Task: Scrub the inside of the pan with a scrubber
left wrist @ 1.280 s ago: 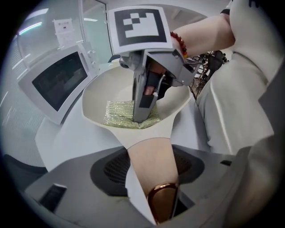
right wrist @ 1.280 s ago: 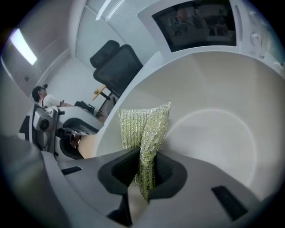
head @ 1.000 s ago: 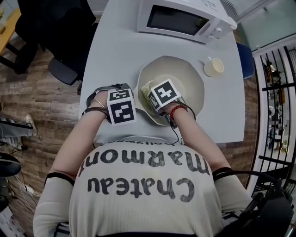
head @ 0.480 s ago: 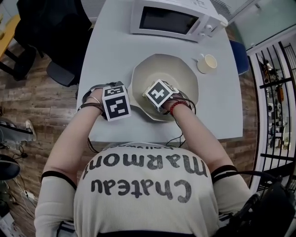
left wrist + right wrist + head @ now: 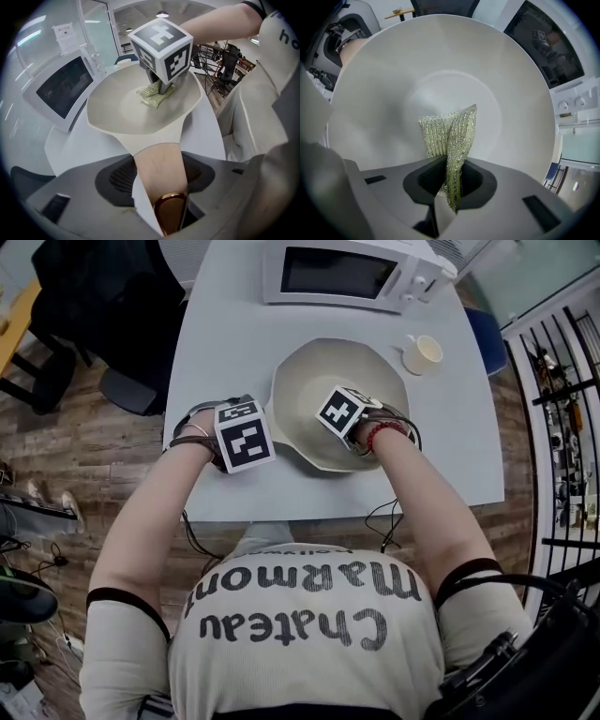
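Observation:
A cream pan (image 5: 319,367) sits on the grey table, its wooden handle (image 5: 159,161) pointing toward me. My left gripper (image 5: 244,435) points steeply down at the pan's near left and is shut on the handle (image 5: 161,185), with the handle's brass end between the jaws. My right gripper (image 5: 342,413) reaches down into the pan and is shut on a yellow-green mesh scrubber (image 5: 450,133). The scrubber (image 5: 154,96) lies against the pan's floor (image 5: 440,61), near the middle. The right gripper's marker cube (image 5: 161,47) hangs above it.
A white microwave (image 5: 347,273) stands at the table's far edge, right behind the pan. A cream cup (image 5: 422,352) sits at the far right. A dark chair (image 5: 122,381) stands off the table's left side. My arms and torso cover the near edge.
The right gripper has slid with the scrubber from the pan's near left toward its middle and right, and has rolled. The left gripper has kept its hold on the handle.

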Motion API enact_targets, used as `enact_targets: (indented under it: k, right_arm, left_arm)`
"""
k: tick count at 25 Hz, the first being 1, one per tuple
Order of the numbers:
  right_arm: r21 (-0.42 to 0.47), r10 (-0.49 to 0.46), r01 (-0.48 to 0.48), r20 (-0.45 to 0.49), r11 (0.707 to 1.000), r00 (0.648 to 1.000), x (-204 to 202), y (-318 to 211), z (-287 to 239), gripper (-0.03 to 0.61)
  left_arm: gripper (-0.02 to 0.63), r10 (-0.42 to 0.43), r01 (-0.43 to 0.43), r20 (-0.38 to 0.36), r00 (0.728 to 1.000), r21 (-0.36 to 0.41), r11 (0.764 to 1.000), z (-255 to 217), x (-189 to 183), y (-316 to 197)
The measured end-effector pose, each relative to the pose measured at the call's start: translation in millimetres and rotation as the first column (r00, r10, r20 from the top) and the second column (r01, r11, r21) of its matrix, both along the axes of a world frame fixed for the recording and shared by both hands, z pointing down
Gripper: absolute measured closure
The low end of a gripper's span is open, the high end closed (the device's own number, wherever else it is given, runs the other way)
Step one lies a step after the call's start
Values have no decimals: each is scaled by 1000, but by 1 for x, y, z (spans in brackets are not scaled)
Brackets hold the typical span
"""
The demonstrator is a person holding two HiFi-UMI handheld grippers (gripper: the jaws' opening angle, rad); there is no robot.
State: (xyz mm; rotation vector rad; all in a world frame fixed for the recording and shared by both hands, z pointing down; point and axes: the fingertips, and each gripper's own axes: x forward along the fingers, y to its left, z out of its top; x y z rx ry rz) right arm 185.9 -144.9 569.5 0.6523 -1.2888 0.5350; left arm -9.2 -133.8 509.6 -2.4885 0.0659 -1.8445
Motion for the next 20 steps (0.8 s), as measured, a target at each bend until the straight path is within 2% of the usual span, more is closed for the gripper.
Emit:
enact_targets:
  k: [4, 7, 14, 17, 20]
  right_arm:
    - [-10, -54, 53, -99, 999, 994, 20, 0, 1, 523]
    - [-5, -107, 108, -193, 994, 975, 35, -6, -1, 522]
    - [57, -150, 180, -347, 982, 926, 63, -20, -17, 522]
    - [91, -139, 187, -379, 978, 915, 77, -26, -28, 522]
    - [151, -98, 160, -354, 975, 930, 85, -33, -38, 522]
  left_arm:
    - [357, -10, 9, -13, 1000, -5, 1000, 1, 2, 1]
    - [357, -20, 20, -18, 1000, -11, 1000, 0, 2, -1]
    - [361, -59, 58, -24, 998, -20, 998, 1, -1, -3]
    - [377, -96, 95, -36, 995, -35, 995, 2, -4, -5]
    - [382, -107, 105, -40, 993, -30, 994, 2, -3, -8]
